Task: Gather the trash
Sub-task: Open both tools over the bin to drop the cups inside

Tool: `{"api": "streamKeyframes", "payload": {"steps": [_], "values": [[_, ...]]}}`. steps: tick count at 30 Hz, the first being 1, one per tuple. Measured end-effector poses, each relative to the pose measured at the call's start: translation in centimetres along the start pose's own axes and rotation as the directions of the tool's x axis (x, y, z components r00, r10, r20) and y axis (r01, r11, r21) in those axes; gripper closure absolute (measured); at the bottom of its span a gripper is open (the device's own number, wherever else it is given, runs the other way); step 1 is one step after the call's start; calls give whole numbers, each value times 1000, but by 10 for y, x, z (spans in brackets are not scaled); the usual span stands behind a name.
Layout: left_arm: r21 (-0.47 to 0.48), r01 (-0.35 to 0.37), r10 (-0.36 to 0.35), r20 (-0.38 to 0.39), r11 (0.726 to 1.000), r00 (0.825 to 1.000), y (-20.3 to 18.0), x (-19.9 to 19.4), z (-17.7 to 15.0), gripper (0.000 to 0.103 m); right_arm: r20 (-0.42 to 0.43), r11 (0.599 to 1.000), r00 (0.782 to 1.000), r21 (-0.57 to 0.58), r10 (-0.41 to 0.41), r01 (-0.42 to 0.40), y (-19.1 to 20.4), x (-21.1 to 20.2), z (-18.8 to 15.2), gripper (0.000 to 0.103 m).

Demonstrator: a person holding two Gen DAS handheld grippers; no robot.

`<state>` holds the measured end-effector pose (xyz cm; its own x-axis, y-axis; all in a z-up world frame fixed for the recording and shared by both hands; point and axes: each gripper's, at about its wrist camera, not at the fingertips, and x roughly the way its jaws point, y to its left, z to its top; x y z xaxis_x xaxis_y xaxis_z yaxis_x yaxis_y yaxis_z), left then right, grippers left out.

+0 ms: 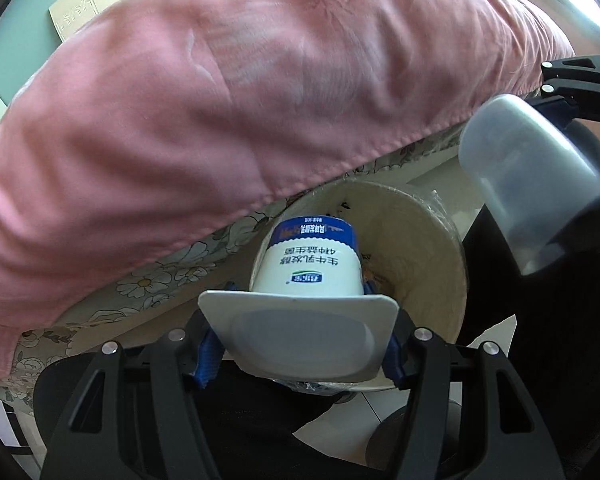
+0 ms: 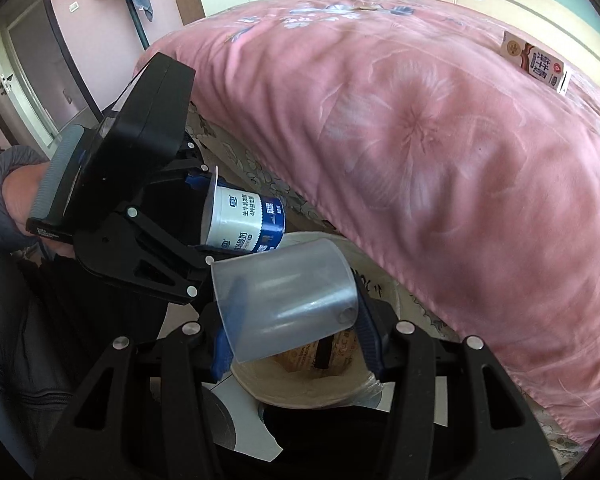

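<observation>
Here we see the left gripper (image 1: pixel 300 300) clamped on a white yogurt cup (image 1: pixel 306 264), its base pointing into the cream waste bin (image 1: pixel 440 264). Beside it, the right gripper (image 2: pixel 296 316) pinches a translucent plastic cup (image 2: pixel 288 300) above the same bin, which stands against the pink quilt (image 2: pixel 420 140).

You had a white-and-blue yogurt cup (image 1: pixel 306 268) tipped bottom-first above the cream trash bin (image 1: pixel 432 240); right of it a clear plastic cup (image 2: pixel 288 300) lay sideways over the same bin.
</observation>
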<state>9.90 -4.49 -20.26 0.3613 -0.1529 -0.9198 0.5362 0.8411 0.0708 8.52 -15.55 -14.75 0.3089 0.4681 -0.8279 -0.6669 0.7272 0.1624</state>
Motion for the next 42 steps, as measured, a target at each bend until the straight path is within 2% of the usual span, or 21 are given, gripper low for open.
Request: {"api": "streamKeyframes", "payload": {"steps": [9, 17, 22, 34, 35, 37, 38, 39, 41, 42], "values": [[14, 21, -20, -80, 1000, 997, -9, 33, -4, 38, -74, 1000, 997, 18, 25, -24, -8, 31, -5, 52], [5, 40, -39, -139, 999, 990, -7, 56, -8, 38, -137, 999, 990, 33, 37, -33, -15, 61, 4, 52], [-1, 54, -53, -150, 999, 987, -6, 63, -9, 38, -160, 998, 986, 50, 41, -33, -19, 72, 12, 52], [-12, 45, -47, -164, 999, 985, -5, 74, -8, 38, -202, 998, 979, 52, -23, 34, -24, 87, 17, 51], [-13, 43, -44, -163, 999, 986, -5, 75, -8, 38, -199, 998, 980, 55, -28, 40, -24, 88, 18, 50], [-12, 36, -38, -172, 999, 984, -5, 81, -8, 37, -196, 997, 980, 62, -37, 50, -25, 88, 19, 38], [-7, 48, -49, -178, 999, 983, -6, 83, -8, 36, -193, 997, 980, 63, -40, 53, -24, 87, 19, 36], [-7, 58, -59, -184, 998, 981, -7, 85, -9, 24, -188, 996, 981, 69, -50, 64, -25, 86, 19, 28], [-5, 71, -71, -184, 997, 980, -8, 87, -9, 11, -185, 995, 982, 79, -47, 62, -26, 85, 17, 24], [-1, 87, -86, -187, 996, 979, -10, 88, -9, 10, -182, 994, 982, 81, -52, 68, -27, 85, 17, 18]]}}
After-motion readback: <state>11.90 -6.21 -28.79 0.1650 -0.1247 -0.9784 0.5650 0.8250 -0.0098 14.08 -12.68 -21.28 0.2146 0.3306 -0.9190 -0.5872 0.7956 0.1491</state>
